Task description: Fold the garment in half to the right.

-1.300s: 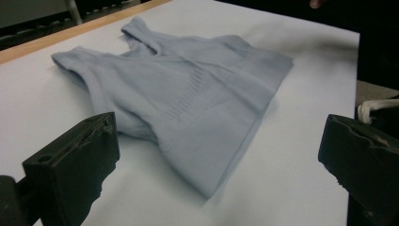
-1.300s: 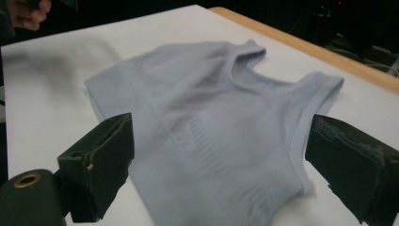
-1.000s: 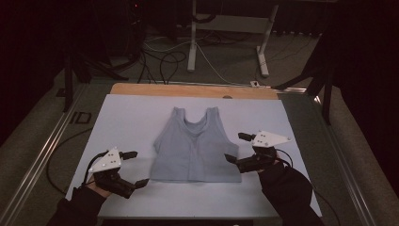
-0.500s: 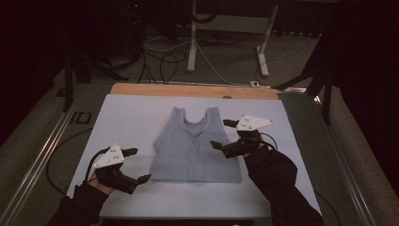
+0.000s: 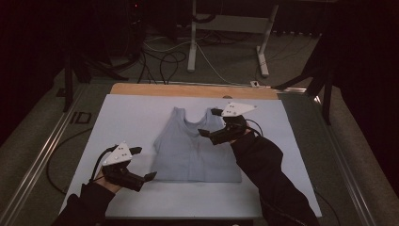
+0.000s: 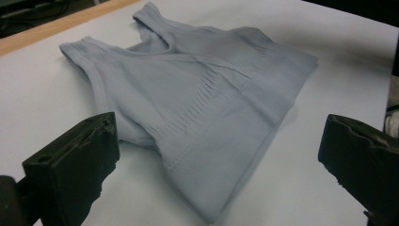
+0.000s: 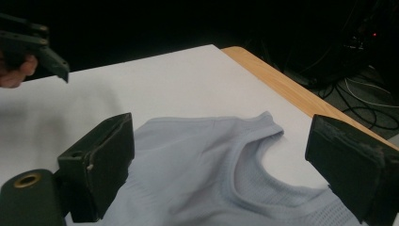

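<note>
Count: 1 grey tank top [image 5: 194, 148], 2 grippers, 1 white sheet [image 5: 131, 117] covering the table.

Left gripper [image 5: 143, 163]: jaws spread wide, nothing held, sitting off the top's lower-left hem corner, near but not touching. Its own view has that hem corner between the jaws, shirt running away toward the straps.

Tank top lies flat mid-sheet, straps toward the far wooden edge [image 5: 188, 89].

Right gripper [image 5: 208, 123]: jaws apart, empty, over the top's right strap and armhole. Contact with the fabric can't be judged. The gripper and the sleeve [image 5: 268, 174] hide the shirt's right edge. Surroundings are dark, hard to read.
</note>
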The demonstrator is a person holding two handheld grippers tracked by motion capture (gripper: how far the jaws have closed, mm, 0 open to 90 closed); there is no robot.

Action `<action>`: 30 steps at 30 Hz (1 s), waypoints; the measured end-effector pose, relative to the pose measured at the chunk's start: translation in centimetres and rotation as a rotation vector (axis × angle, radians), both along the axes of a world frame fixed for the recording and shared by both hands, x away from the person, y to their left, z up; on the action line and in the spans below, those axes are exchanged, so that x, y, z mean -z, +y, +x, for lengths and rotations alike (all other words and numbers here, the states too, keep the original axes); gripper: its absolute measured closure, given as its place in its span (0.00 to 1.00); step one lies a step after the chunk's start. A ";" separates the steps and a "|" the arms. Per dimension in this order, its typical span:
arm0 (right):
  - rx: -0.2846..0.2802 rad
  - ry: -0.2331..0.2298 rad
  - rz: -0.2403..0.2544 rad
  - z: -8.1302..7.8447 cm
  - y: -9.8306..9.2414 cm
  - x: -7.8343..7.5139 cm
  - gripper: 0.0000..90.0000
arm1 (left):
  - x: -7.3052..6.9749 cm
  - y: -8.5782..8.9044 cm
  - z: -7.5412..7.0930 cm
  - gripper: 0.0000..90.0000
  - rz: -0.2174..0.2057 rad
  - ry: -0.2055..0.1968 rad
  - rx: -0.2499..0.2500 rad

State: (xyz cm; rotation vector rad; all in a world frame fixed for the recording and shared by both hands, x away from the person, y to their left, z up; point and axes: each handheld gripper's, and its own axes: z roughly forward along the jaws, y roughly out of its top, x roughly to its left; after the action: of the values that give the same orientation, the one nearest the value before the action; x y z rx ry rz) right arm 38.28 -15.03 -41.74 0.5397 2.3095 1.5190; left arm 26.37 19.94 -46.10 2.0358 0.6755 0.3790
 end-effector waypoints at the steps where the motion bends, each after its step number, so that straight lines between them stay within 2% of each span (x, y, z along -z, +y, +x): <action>1: -0.002 0.002 -0.003 0.2 0.2 0.0 0.10 | 0.0 0.0 0.0 0.00 0.000 0.000 0.000; 2: 0.000 0.001 -0.003 0.5 0.5 0.1 0.10 | -0.1 -0.4 0.0 0.00 -0.001 -0.002 -0.023; 10: 0.007 0.024 0.005 2.2 1.9 0.7 0.10 | 0.0 -1.4 0.0 0.00 0.010 -0.003 -0.034; 14: 0.007 0.012 0.004 2.8 2.5 0.8 0.10 | 0.6 -1.8 0.0 0.00 0.015 0.002 -0.041; 15: 0.009 0.018 0.013 3.2 3.0 0.8 0.10 | 1.0 -2.0 0.1 0.00 0.008 0.014 -0.037; 18: 0.012 0.014 -0.001 3.9 3.8 0.7 0.10 | 1.4 -2.3 0.3 0.00 0.012 0.016 -0.040; 24: 0.012 0.024 -0.005 5.0 4.8 0.7 0.10 | 1.9 -2.5 0.6 0.00 0.018 0.024 -0.039; 30: 0.011 0.045 -0.006 6.4 6.1 1.2 0.10 | 2.9 -2.4 1.1 0.00 0.006 0.051 -0.054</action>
State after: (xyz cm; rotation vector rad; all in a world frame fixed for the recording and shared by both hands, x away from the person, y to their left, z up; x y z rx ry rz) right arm 44.64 -8.93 -42.94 0.5891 2.3397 1.5099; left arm 27.49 17.52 -49.01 2.0418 0.7621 0.3622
